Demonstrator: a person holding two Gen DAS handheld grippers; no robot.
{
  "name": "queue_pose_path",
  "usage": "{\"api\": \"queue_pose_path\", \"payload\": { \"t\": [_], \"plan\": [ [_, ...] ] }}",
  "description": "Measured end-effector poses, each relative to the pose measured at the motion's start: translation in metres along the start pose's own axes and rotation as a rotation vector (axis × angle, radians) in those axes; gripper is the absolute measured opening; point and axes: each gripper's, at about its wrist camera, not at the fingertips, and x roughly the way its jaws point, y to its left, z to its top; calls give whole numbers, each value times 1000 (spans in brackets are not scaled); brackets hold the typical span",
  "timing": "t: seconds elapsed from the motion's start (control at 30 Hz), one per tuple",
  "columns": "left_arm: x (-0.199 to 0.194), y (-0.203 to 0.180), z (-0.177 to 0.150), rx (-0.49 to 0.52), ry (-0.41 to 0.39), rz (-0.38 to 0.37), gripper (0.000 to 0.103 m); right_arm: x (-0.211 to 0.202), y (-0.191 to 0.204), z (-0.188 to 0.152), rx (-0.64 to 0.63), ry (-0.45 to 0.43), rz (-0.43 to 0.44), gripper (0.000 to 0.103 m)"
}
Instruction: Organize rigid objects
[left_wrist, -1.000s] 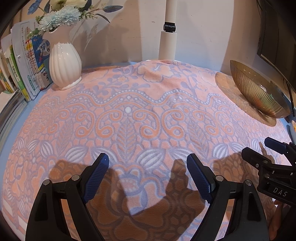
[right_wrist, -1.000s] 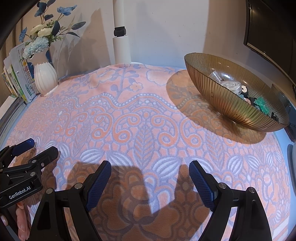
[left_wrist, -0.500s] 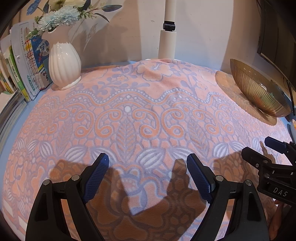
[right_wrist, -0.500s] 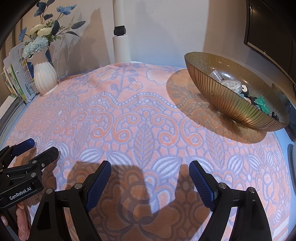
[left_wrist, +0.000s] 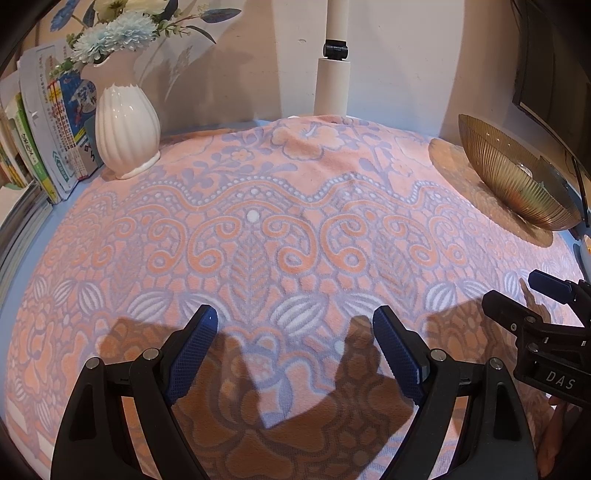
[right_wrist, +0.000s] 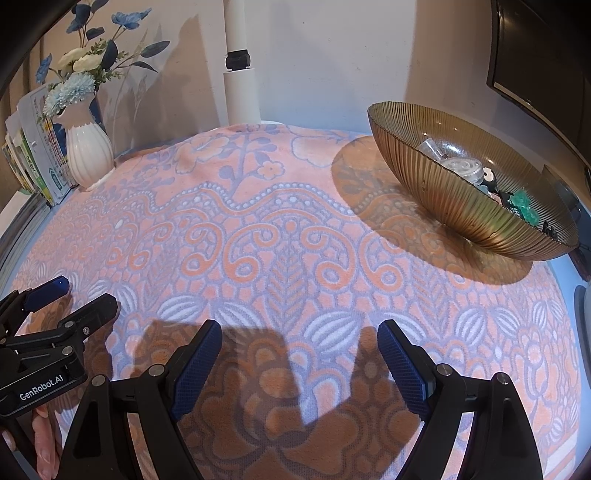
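Note:
A ribbed golden bowl (right_wrist: 436, 184) stands at the right back of the patterned cloth (right_wrist: 280, 236); it also shows in the left wrist view (left_wrist: 517, 184). In it lie several small objects: a clear round container (right_wrist: 463, 168), a black-and-white piece (right_wrist: 489, 181) and a green piece (right_wrist: 521, 201). My left gripper (left_wrist: 295, 325) is open and empty, low over the cloth's near part. My right gripper (right_wrist: 299, 336) is open and empty beside it. Each gripper shows in the other's view: the right one (left_wrist: 513, 295) and the left one (right_wrist: 86, 293).
A white ribbed vase (left_wrist: 125, 125) with flowers stands at the back left, with upright books (left_wrist: 48, 140) beside it. A white pole (left_wrist: 334, 74) rises at the back wall. A dark screen (right_wrist: 539, 59) hangs at the right.

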Motion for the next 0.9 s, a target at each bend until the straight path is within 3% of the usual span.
{"api": "queue_pose_path", "payload": {
  "t": [0.9],
  "plan": [
    [-3, 2, 1, -15, -8, -2, 85, 2, -1, 0, -3, 1, 4, 85]
  ]
}}
